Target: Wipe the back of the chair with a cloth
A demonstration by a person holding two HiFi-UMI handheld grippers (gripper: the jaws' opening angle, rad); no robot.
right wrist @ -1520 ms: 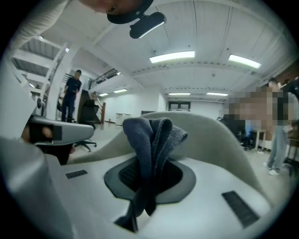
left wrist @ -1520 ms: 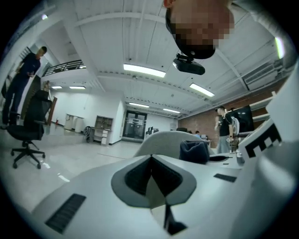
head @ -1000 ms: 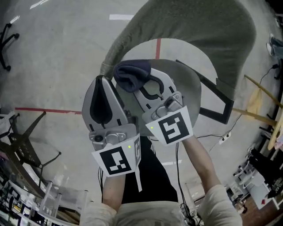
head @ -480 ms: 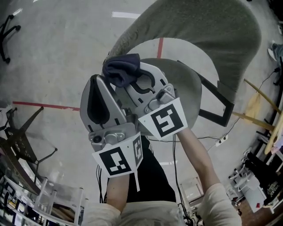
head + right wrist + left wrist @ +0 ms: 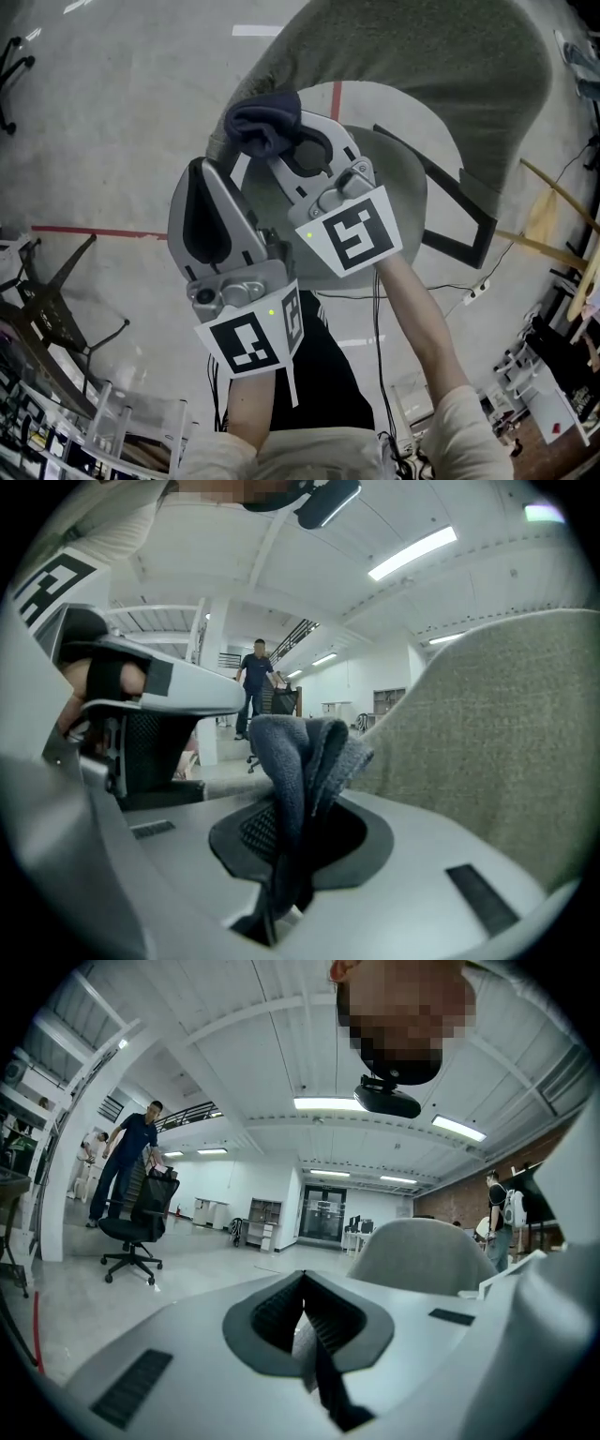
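Cloth at the left end of the chair back, ready for a wiping pass

The right gripper [image 5: 281, 150] is clamped on the dark blue cloth [image 5: 265, 125], which bunches up past its jaws just beside the grey-green chair back [image 5: 403, 56] — whether it touches the fabric is unclear. The left gripper [image 5: 214, 169] hangs alongside with its jaws together on nothing. To wipe well, I would press the bunched cloth flat against the backrest and draw it across in one steady sweep, keeping the hard jaw tips off the upholstery and the idle gripper out of the path.
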